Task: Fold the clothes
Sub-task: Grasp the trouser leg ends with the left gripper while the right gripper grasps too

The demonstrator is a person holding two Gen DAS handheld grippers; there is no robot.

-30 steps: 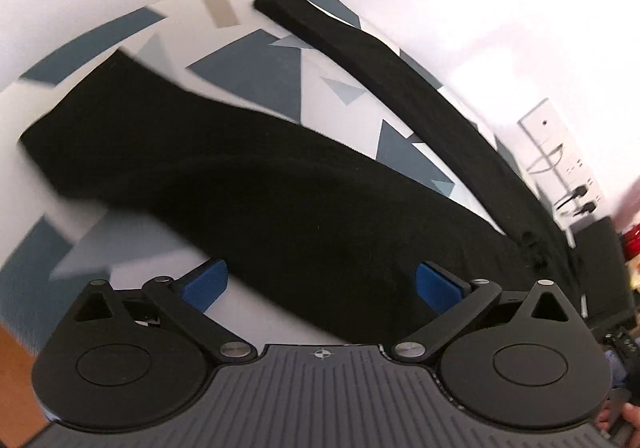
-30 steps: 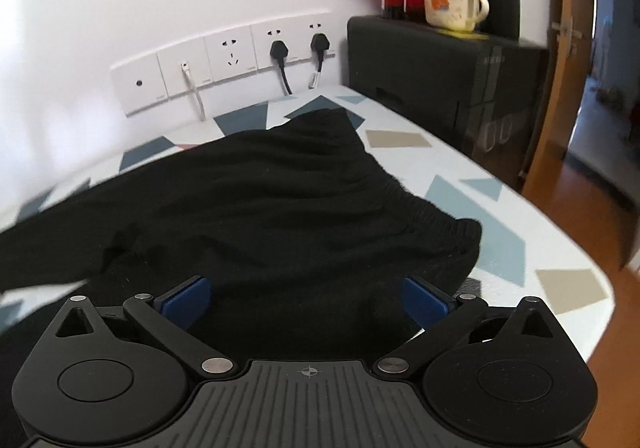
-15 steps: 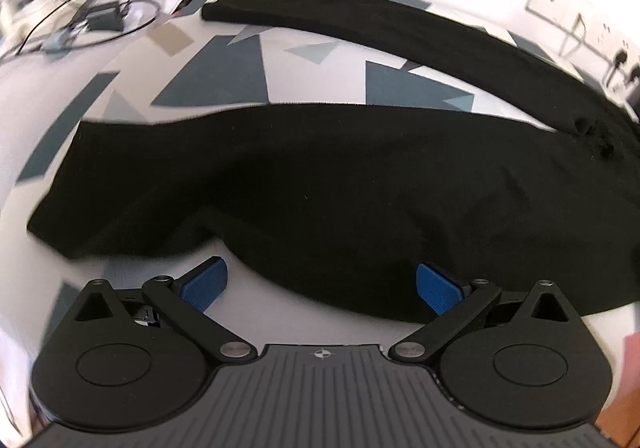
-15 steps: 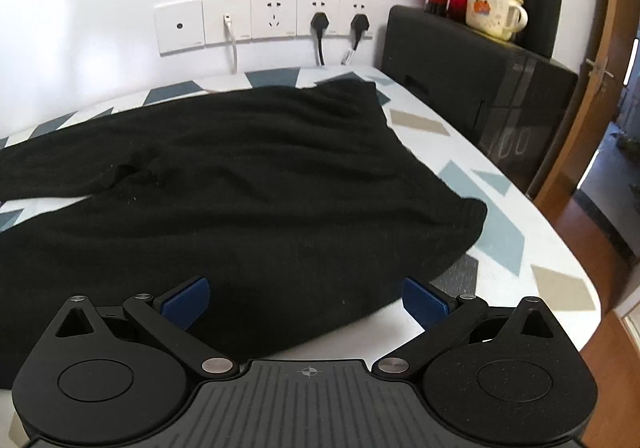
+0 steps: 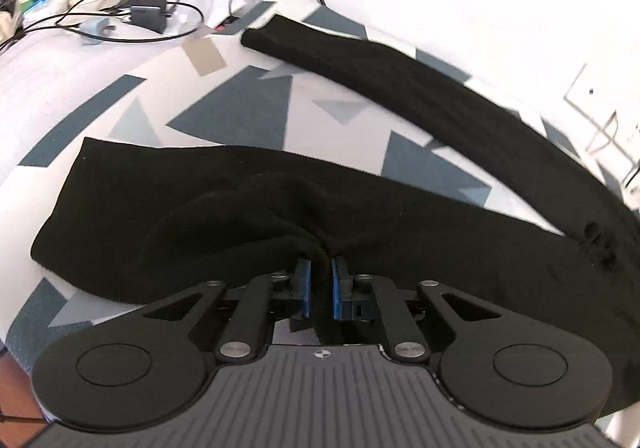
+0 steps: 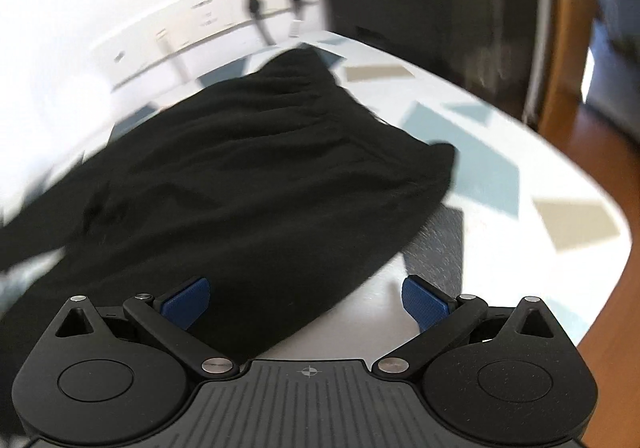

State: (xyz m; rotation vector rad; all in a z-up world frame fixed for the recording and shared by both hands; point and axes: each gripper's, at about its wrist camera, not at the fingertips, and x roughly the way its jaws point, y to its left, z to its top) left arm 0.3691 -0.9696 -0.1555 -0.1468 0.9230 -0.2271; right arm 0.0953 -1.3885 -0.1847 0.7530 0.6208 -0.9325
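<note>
Black trousers [image 5: 400,240] lie spread across a table [image 5: 240,116] topped with a white cloth patterned in grey-blue and tan triangles. The knit is dark and matte, the two legs splayed apart: one runs close ahead of the left gripper [image 5: 321,288], ending in a squared cuff far to its left, while the other stretches away along the far edge by the wall, with bare patterned cloth between them. The left gripper's blue pads are drawn nearly together, pinching a raised ridge of fabric on the near leg, which puckers upward into the jaws. Beyond the far cuff, cables [image 5: 132,14] and a small adapter sit on the adjoining white surface, well clear of the garment.

In the blurred right wrist view, the gathered waistband [image 6: 304,88] lies ahead of the right gripper [image 6: 304,300], its far corner reaching toward the wall sockets [image 6: 256,4]. The right gripper's pads stand wide apart, holding nothing; the trousers' near hem passes between them, the left pad over fabric and the right pad over bare table. To the gripper's right the table is open out to its rounded edge, with wood floor [image 6: 600,152] below and a dark cabinet [image 6: 432,12] beyond the far corner
</note>
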